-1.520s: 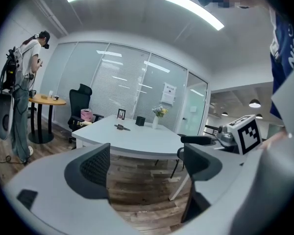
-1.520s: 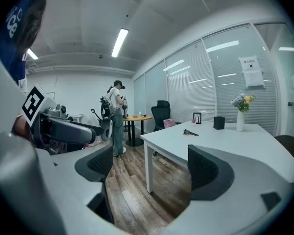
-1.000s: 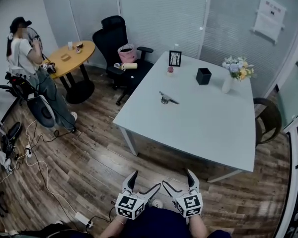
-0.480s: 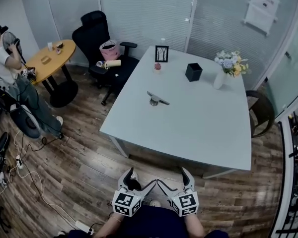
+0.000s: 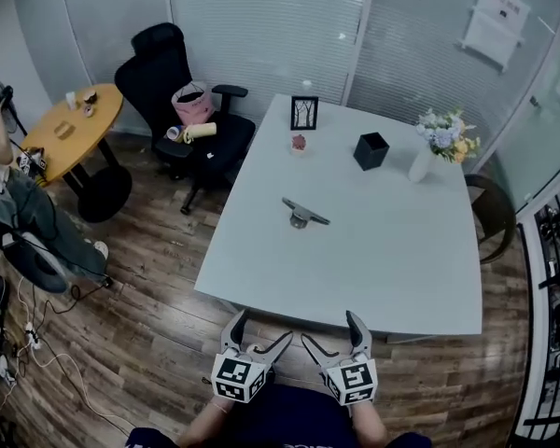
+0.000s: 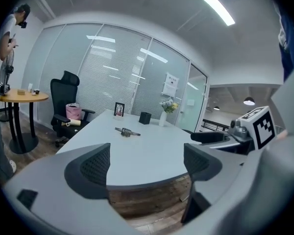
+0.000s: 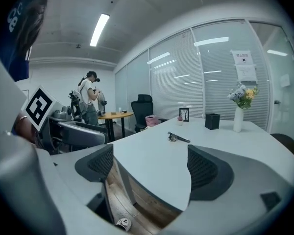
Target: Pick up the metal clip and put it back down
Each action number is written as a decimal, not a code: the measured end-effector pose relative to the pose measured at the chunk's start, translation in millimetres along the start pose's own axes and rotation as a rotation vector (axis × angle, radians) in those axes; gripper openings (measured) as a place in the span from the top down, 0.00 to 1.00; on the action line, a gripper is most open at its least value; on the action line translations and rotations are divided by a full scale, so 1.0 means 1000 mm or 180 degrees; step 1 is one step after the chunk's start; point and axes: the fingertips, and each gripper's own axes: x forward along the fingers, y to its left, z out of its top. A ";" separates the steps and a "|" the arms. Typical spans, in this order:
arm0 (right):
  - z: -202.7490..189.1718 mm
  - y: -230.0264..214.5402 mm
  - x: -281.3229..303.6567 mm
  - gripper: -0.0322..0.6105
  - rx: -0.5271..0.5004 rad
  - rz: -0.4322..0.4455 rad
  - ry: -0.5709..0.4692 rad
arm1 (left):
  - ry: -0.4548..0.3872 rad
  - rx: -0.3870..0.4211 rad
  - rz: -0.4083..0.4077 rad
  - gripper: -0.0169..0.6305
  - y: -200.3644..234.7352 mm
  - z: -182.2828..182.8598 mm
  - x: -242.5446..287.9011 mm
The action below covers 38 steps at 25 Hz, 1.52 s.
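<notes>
The metal clip point(image 5: 304, 214) lies flat on the white table point(image 5: 392, 269), left of its middle; it also shows as a small dark clip point(image 6: 127, 131) in the left gripper view and as the clip point(image 7: 177, 138) in the right gripper view. My left gripper point(image 5: 259, 335) and right gripper point(image 5: 331, 335) hang side by side in front of the table's near edge, well short of the clip. Both stand open with nothing between their jaws. The left gripper point(image 6: 147, 163) and right gripper point(image 7: 152, 164) both look along the tabletop.
At the table's far end stand a picture frame point(image 5: 304, 113), a small pink pot point(image 5: 299, 143), a black box point(image 5: 371, 150) and a vase of flowers point(image 5: 440, 141). A black office chair point(image 5: 182, 91) and a round wooden table point(image 5: 70, 129) stand at the left, with a person point(image 5: 5, 189) beside it.
The view has shifted toward the table: the table now sits closer and more central, and the person at the left has slid toward the frame's edge. Both grippers stay open and low.
</notes>
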 end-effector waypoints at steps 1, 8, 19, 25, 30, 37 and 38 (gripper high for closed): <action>0.004 0.000 0.007 0.23 -0.0009 -0.0066 -0.0007 | -0.0006 0.0008 -0.0044 0.27 0.009 0.005 0.004; 0.020 0.002 0.051 0.23 0.0012 -0.0244 -0.0021 | -0.0094 0.0157 -0.0249 0.28 0.050 0.032 0.025; 0.028 -0.005 0.081 0.23 0.0101 -0.0199 -0.0013 | -0.0168 0.0207 -0.0357 0.28 0.062 0.052 0.041; 0.042 -0.014 0.097 0.23 -0.0011 -0.0053 -0.0032 | -0.0126 0.0168 -0.0193 0.28 0.068 0.057 0.051; 0.059 -0.037 0.111 0.24 -0.0226 0.0036 -0.0040 | -0.0124 0.0101 0.0025 0.28 0.075 0.061 0.061; 0.095 -0.073 0.148 0.27 -0.0657 0.0129 -0.0119 | -0.0090 0.0073 0.0222 0.28 0.085 0.061 0.067; 0.099 -0.078 0.154 0.28 -0.0710 0.0134 -0.0123 | -0.0104 0.0058 0.0251 0.28 0.087 0.062 0.068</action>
